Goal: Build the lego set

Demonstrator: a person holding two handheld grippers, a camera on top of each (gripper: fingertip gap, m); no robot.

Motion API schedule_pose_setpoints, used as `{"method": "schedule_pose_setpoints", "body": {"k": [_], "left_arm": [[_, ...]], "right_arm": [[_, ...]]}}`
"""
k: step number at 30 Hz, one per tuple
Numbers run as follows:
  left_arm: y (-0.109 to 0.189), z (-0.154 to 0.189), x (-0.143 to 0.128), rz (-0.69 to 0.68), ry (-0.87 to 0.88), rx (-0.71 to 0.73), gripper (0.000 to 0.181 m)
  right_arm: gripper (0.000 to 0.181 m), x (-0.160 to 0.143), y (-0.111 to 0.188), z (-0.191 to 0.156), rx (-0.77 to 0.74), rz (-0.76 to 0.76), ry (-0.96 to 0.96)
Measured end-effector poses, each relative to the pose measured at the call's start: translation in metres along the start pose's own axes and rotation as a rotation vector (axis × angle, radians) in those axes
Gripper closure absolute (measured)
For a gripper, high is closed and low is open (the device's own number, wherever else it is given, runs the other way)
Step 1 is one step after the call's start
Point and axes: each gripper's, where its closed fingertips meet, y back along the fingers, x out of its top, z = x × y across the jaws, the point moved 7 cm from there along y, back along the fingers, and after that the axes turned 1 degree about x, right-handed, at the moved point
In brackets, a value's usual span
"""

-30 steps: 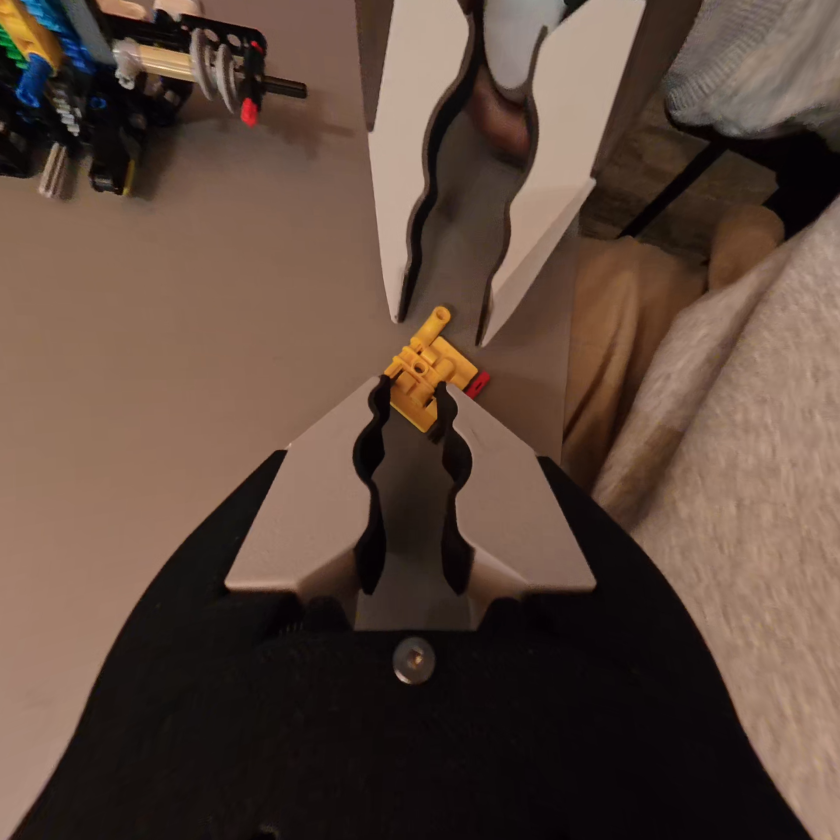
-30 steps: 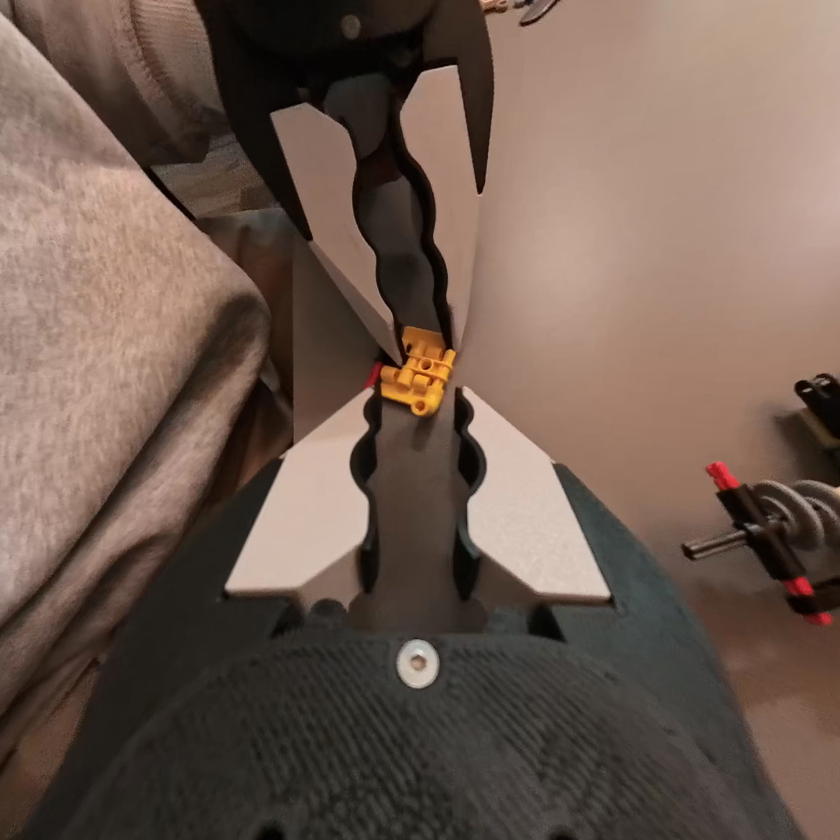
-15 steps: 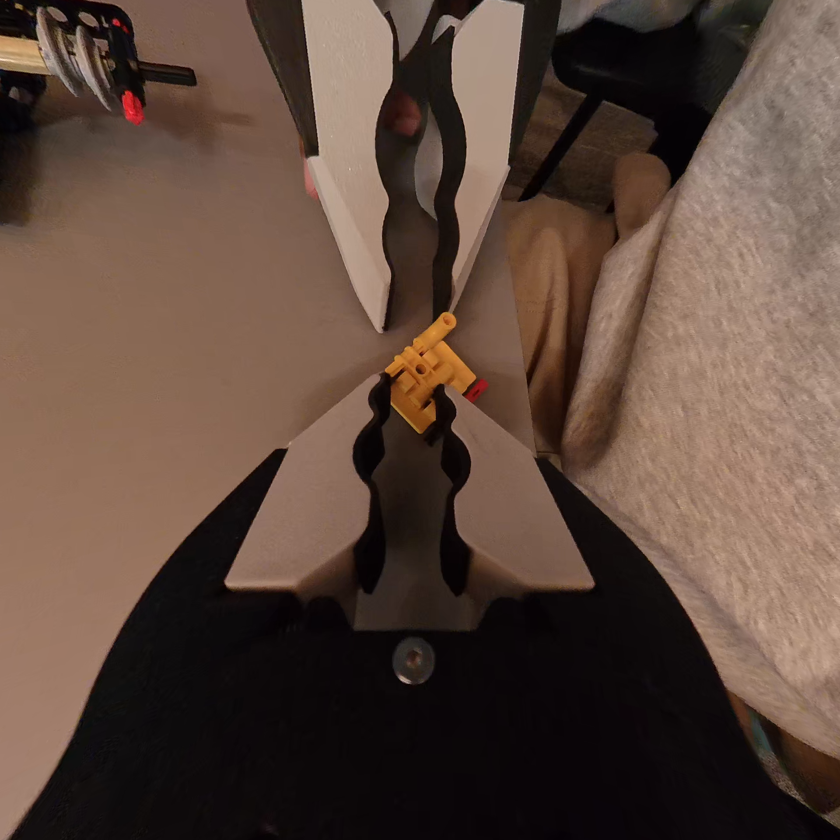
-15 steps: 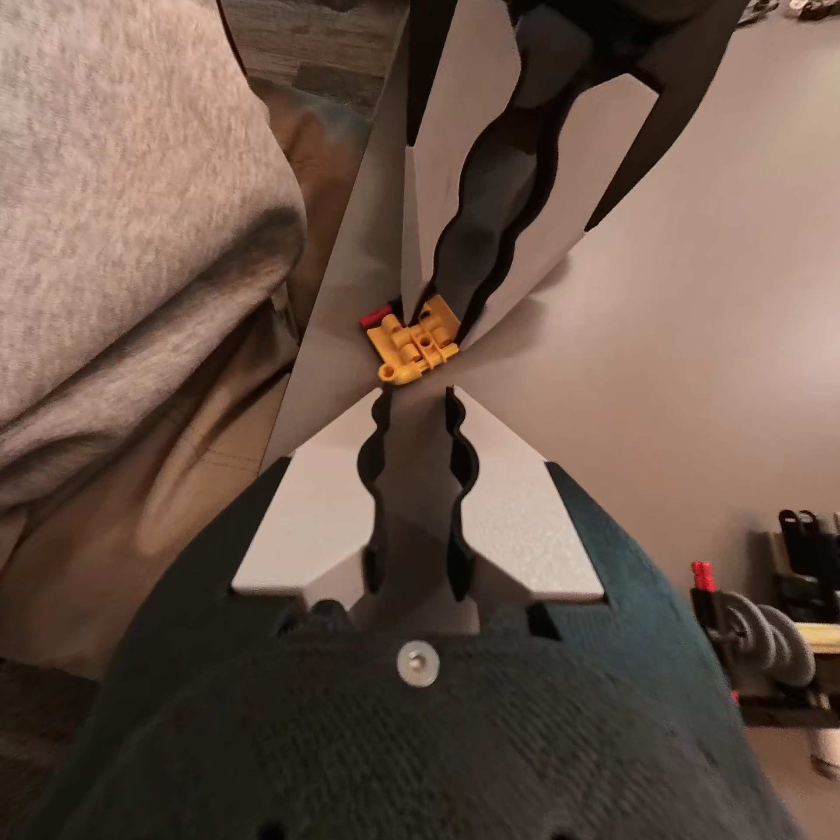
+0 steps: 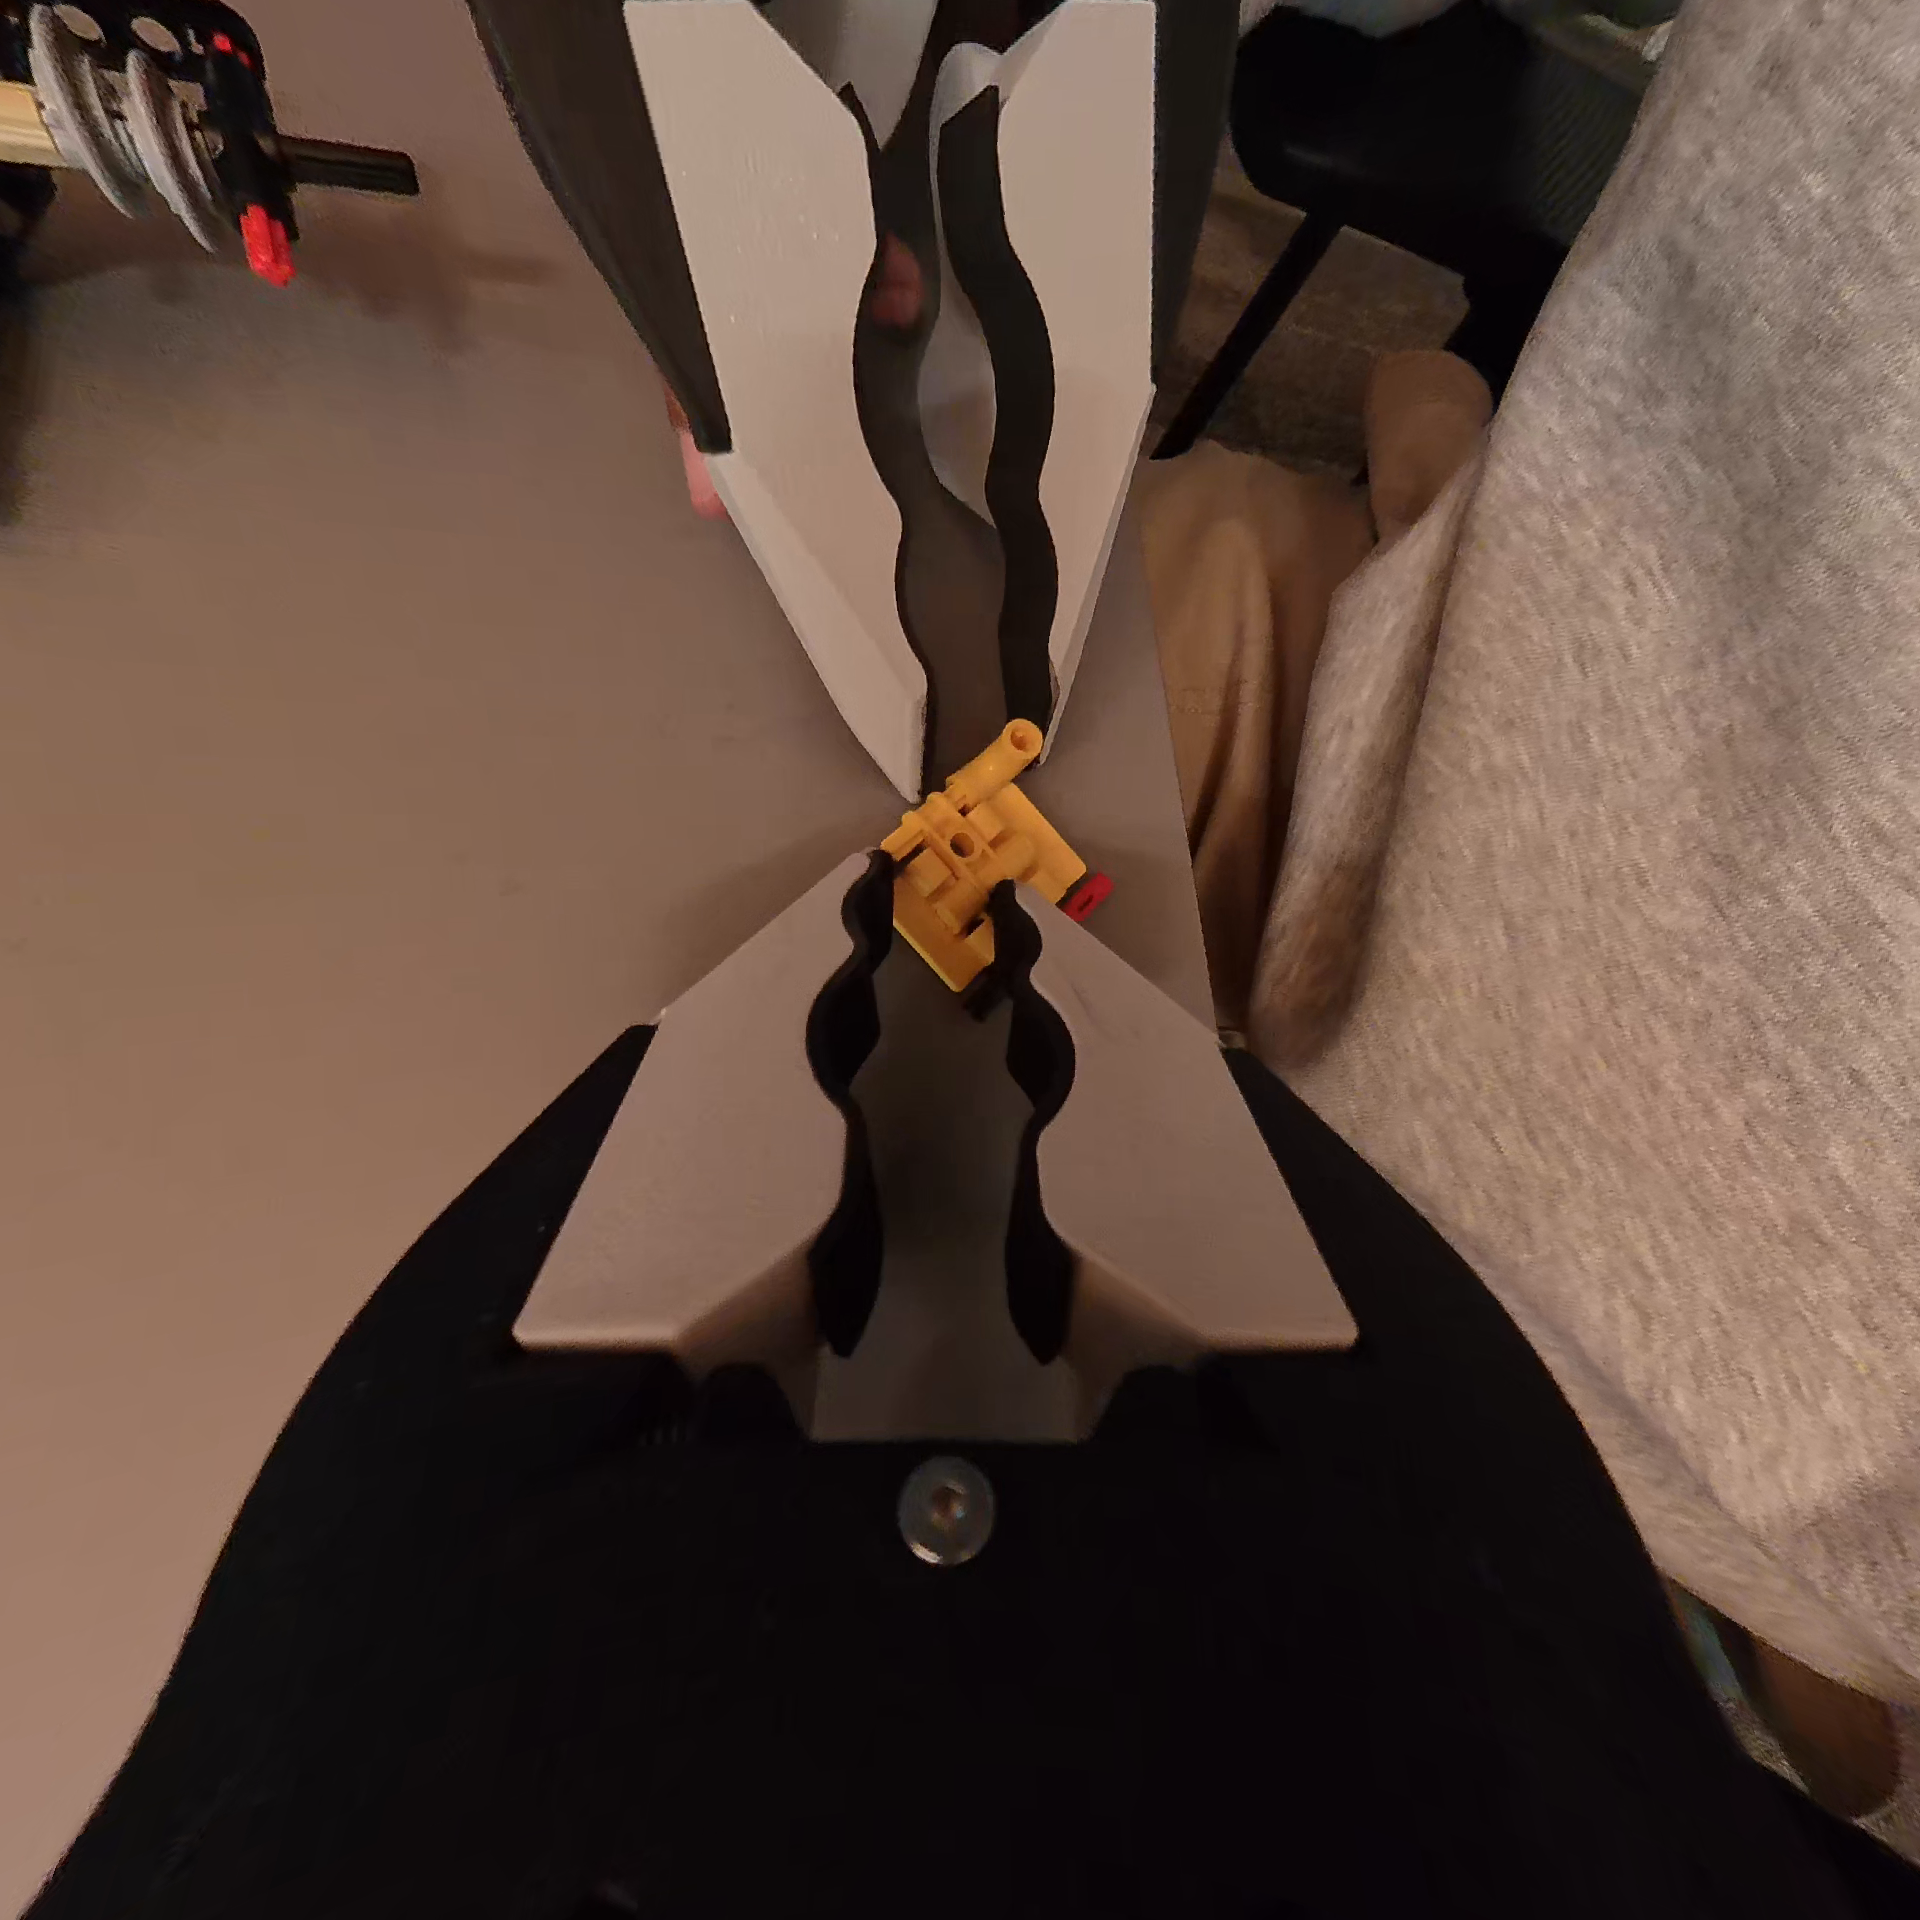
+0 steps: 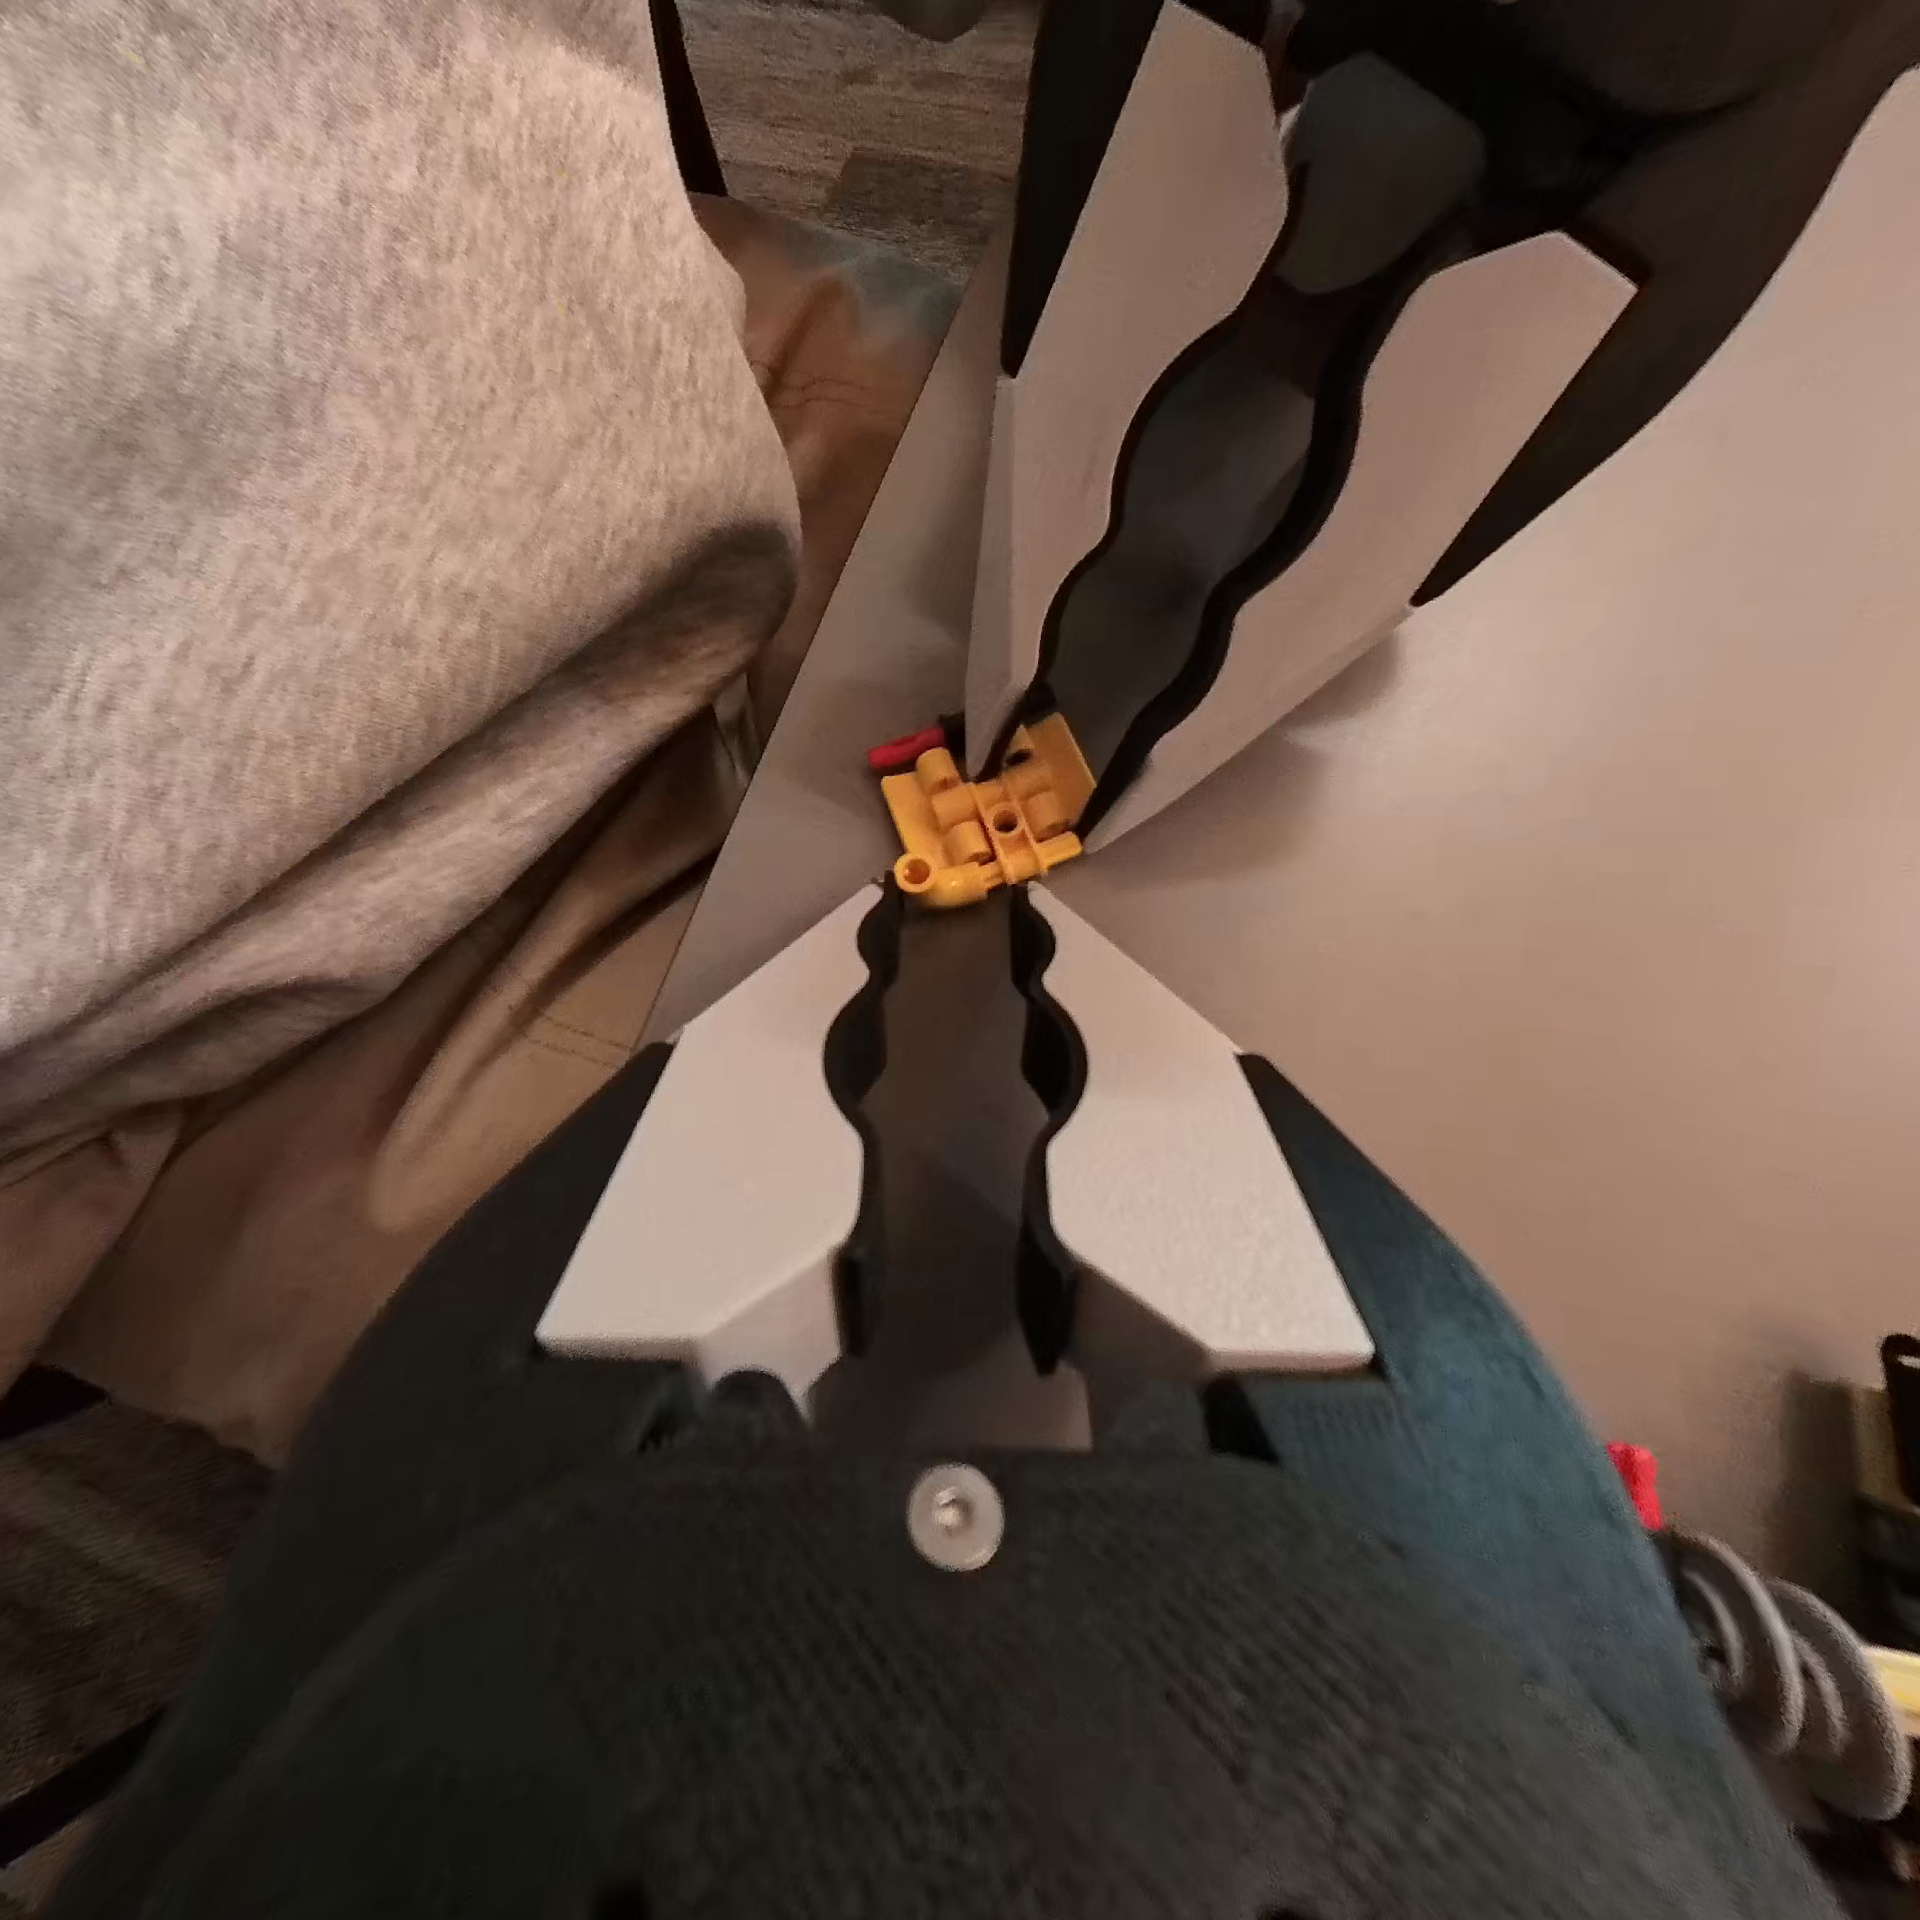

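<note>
Left gripper [image 5: 940, 914] fingers are pinched tight on the yellow lego piece [image 5: 966, 873], holding it just above the table [image 5: 312, 727] near its edge. A small red pin [image 5: 1088, 894] sticks out of its side. Right gripper [image 6: 951, 904] faces it tip to tip, fingers a narrow gap apart with the piece's little arm between the tips, can't tell if they're actually touching it. Partly built lego model [image 5: 156, 135] sits well off to the far side

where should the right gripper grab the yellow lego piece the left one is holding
Judging by its pose, the free end: the left gripper clamps the flat plate end of the yellow piece, so the right gripper should come from opposite, closing across the blocky connector body rather than the thin elbow stub jutting out.
</note>
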Motion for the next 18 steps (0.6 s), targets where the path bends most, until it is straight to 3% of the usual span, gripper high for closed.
{"method": "schedule_pose_setpoints", "body": {"k": [12, 18], "left_arm": [[0.0008, -0.0024, 0.0004, -0.008, -0.003, -0.034, 0.163], [0.0009, -0.0022, 0.0004, -0.007, -0.005, -0.031, 0.163]], "right_arm": [[0.162, 0.001, 0.001, 0.004, 0.086, -0.019, 0.067], [0.162, -0.0003, 0.0027, -0.001, 0.05, -0.015, 0.075]]}}
